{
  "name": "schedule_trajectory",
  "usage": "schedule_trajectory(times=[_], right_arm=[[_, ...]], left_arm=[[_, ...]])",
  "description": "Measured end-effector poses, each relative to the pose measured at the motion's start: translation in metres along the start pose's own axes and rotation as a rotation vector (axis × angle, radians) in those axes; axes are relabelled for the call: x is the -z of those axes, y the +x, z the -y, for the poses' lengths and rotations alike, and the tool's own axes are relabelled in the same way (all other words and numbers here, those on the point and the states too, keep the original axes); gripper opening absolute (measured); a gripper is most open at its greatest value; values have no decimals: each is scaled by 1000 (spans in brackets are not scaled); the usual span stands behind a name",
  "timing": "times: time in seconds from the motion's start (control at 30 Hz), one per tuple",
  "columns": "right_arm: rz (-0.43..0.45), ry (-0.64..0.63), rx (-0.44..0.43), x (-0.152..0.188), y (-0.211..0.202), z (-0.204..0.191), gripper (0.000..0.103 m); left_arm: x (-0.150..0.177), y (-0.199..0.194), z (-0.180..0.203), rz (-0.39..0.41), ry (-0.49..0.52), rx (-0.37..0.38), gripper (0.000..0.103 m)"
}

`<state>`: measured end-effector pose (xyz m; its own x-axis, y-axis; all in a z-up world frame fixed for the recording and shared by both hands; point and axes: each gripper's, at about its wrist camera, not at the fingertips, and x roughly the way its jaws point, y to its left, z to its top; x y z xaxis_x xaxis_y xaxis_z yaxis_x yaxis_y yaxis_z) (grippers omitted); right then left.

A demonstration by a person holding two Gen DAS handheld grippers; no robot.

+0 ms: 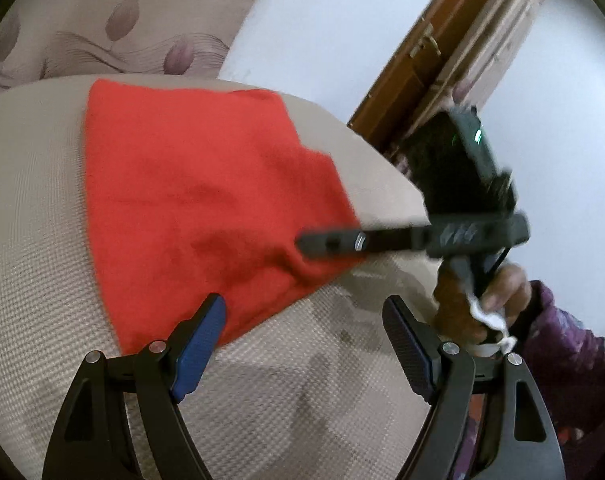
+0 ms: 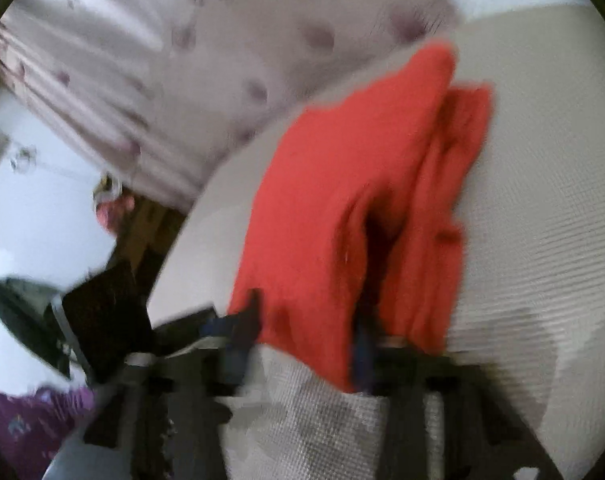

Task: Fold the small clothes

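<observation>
A small red garment point(image 1: 198, 200) lies on a beige woven cushion point(image 1: 34, 280). My left gripper point(image 1: 306, 340) is open and empty, just above the cushion at the garment's near corner. My right gripper point(image 1: 322, 242) reaches in from the right, level with the garment's right corner. In the blurred right wrist view the red garment point(image 2: 342, 200) sits folded between the right gripper's point(image 2: 306, 332) fingers, which stand apart at its near edge. I cannot tell whether they pinch the cloth.
A floral curtain point(image 1: 102, 28) hangs behind the cushion. A brown wooden door frame point(image 1: 422, 68) and white wall point(image 1: 322, 12) stand at the right. The person's hand and purple sleeve point(image 1: 562, 340) hold the right gripper's handle.
</observation>
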<state>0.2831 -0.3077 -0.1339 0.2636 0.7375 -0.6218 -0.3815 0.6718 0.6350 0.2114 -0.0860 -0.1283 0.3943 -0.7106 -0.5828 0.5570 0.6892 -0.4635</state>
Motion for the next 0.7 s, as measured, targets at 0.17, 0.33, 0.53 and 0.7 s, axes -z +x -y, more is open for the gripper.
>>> schedule_trajectory(times=[0.17,0.33,0.53,0.7], right_arm=[[-74,-32,78,1,-22,19,2],[-87,-43,99,-2,-28,21,2],[-46,45,-14,8,-30,32,7],[26,141,-112,16,-44,52,10]], left_arm=[[7,-7,3,-19,63,-35,80],[2,-23,24,41,109,20,81],[-34,0,47,97,104,121,81],[-39,54,44,-37,53,159,81]])
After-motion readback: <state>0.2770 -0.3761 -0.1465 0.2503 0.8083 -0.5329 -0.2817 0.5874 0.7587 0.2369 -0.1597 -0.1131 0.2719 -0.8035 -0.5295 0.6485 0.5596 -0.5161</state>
